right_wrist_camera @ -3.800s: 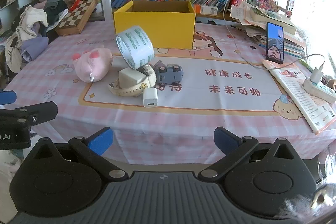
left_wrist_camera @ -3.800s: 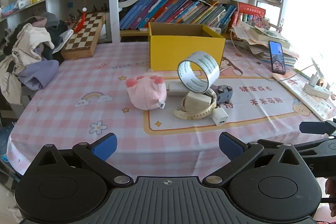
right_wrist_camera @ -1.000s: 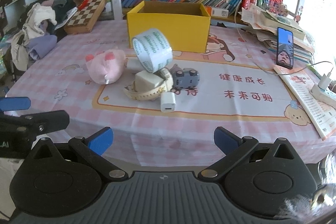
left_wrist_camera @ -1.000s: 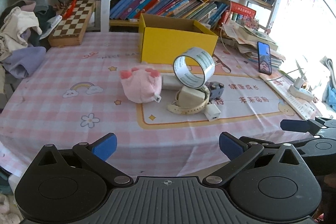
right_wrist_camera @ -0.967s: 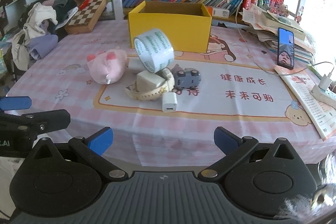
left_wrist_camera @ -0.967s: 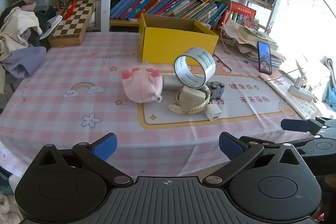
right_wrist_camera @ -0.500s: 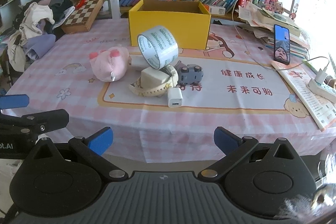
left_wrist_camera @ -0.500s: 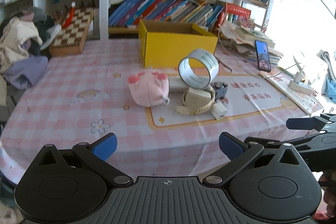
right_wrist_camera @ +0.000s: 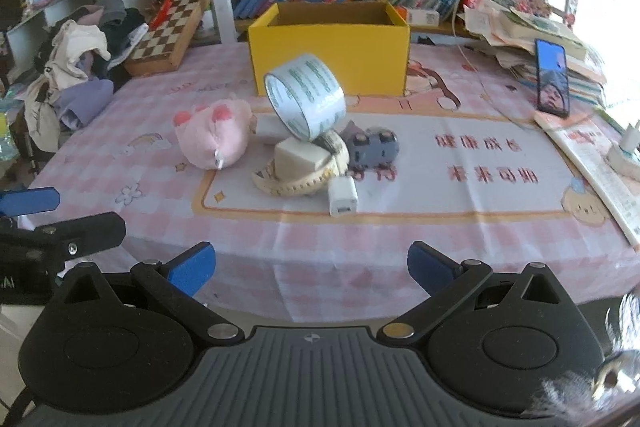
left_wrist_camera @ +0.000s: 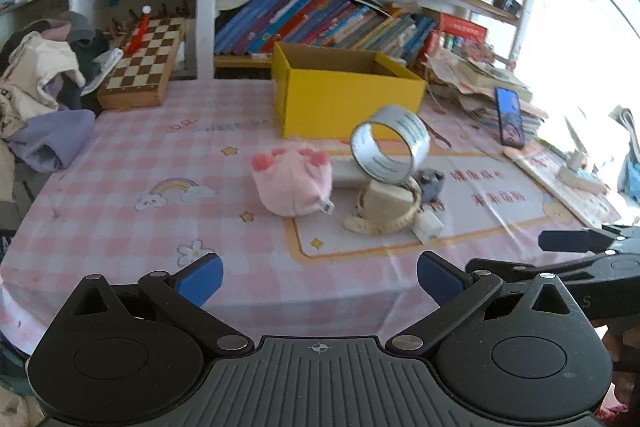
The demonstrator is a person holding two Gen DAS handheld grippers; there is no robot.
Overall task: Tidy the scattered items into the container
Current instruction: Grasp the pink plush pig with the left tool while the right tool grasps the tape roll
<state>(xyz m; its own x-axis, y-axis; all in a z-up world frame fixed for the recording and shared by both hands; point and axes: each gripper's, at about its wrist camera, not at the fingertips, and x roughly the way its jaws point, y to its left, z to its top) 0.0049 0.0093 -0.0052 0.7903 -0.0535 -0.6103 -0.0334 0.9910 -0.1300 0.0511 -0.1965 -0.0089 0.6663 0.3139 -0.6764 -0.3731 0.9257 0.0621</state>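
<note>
**Both tools drew nearer the pile; nothing yet boxed**

The left tool (left_wrist_camera: 318, 277) and right tool (right_wrist_camera: 310, 265) both stood wide open and empty, held over the near edge of the counter (right_wrist_camera: 400, 239). Against the views from a second before, the pile filled more of each view and the near edge sat lower, so I judged that both tools had been brought in closer, toward a first pick.

The items themselves had not shifted. The box (right_wrist_camera: 332, 55) stood open-topped toward the far edge, and no item showed in what could be seen of its inside. In front of it, at mid-counter, lay the cluster: the plush (right_wrist_camera: 214, 133) on the left; the tape roll (right_wrist_camera: 306, 95) tilted on its edge, leaning on the white block (right_wrist_camera: 300, 155); the measuring tape (right_wrist_camera: 298, 183) looped around that block; the toy car (right_wrist_camera: 372, 149) just right of it; the charger (right_wrist_camera: 342, 195) nearest the near edge.

So the task stood at its start, with every item still out. The charger and the plush looked the freest picks; lifting the block first would likely topple the roll.
</note>
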